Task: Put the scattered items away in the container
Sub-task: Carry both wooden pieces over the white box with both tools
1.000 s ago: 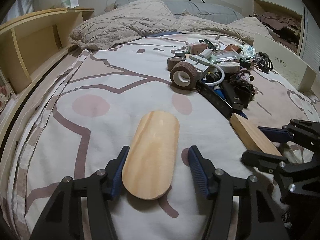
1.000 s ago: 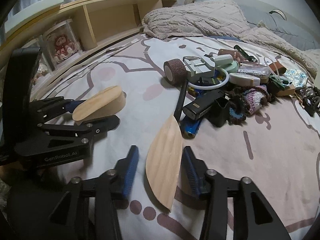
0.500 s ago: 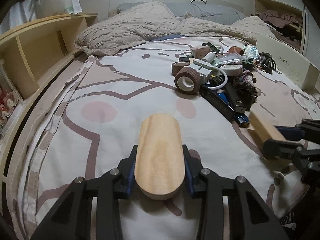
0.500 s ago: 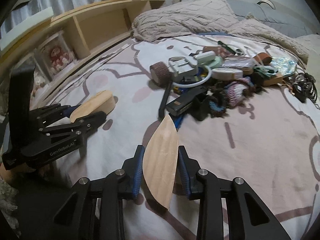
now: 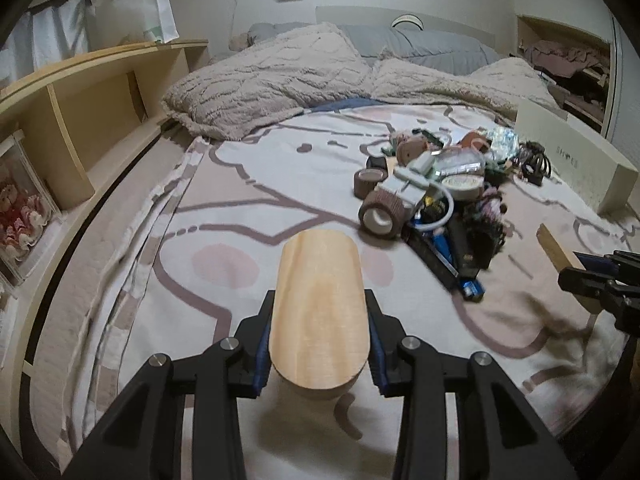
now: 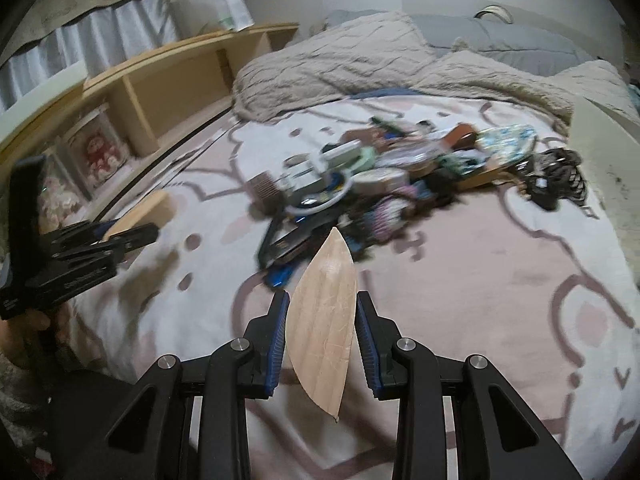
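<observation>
Left gripper [image 5: 320, 344]: fingers narrowed onto the long sides of a rounded wooden block [image 5: 320, 308], broad face up, so the flat edges give the pads a square seat. The block sits clear of the bed cover [image 5: 240, 184], judging by the shadow below it.

Right gripper [image 6: 322, 340]: fingers pressed on a pointed, leaf-shaped wooden piece [image 6: 324, 320], gripped across its widest part with the tips free fore and aft, probably the only span that will not slip.

Remaining clutter [image 5: 436, 204] lies heaped mid-bed: tape rolls, cord, dark cases, all touching or overlapping. A pale box [image 5: 576, 164] stands at the bed's far right edge, just beyond the heap; likely the container. Its inside is not visible.

Each hand carries one piece, presumably to take both to the box in one trip.
</observation>
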The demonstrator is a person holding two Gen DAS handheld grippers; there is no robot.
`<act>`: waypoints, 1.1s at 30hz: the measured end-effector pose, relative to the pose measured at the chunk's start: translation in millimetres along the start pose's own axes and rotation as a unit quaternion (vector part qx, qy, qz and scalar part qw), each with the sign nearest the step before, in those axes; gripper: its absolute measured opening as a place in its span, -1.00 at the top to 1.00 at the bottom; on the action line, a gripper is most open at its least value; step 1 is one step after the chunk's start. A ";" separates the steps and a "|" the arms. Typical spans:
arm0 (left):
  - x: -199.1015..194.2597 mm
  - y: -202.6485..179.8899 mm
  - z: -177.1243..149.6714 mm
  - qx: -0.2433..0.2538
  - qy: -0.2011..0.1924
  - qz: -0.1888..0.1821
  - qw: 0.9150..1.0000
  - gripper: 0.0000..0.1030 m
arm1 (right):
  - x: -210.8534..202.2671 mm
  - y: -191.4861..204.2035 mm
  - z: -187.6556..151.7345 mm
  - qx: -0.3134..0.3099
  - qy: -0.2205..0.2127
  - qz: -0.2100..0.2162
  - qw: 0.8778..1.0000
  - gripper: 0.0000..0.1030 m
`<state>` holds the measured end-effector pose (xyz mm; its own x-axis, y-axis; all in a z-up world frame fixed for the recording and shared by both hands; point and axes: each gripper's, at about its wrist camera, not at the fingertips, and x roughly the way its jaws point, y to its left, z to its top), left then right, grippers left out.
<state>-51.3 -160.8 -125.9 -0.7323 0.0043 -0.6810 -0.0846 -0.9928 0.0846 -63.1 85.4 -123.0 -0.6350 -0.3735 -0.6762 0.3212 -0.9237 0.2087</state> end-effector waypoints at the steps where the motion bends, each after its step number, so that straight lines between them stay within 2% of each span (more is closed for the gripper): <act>1: -1.2 -2.0 3.1 -0.002 -0.004 -0.001 1.000 0.25 | -2.2 -6.2 2.9 0.004 -0.005 -0.005 1.000 0.35; 7: -4.4 -25.1 27.9 0.008 -0.029 -0.001 1.000 0.25 | -24.3 -57.1 27.4 0.033 -0.046 -0.048 0.997 0.35; 10: -5.1 -38.4 45.3 -0.002 -0.034 -0.026 0.999 0.25 | -37.3 -81.9 40.8 0.034 -0.067 -0.078 0.994 0.35; 16: -3.3 -85.4 75.2 0.023 -0.050 -0.055 0.997 0.25 | -60.5 -130.9 62.4 0.038 -0.093 -0.112 0.989 0.35; 24: 1.1 -156.3 104.9 0.062 -0.068 -0.102 0.991 0.25 | -90.2 -205.5 74.2 0.073 -0.092 -0.115 0.986 0.35; 33: 8.6 -230.2 140.5 0.088 -0.082 -0.162 0.979 0.25 | -120.8 -272.8 83.9 0.093 -0.096 -0.155 0.979 0.35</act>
<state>-133.1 84.5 -49.0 -0.7448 0.3499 -0.5681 -0.4353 -0.9001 0.0162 -132.9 375.5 -39.0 -0.8072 -0.0658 -0.5866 -0.0299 -0.9879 0.1519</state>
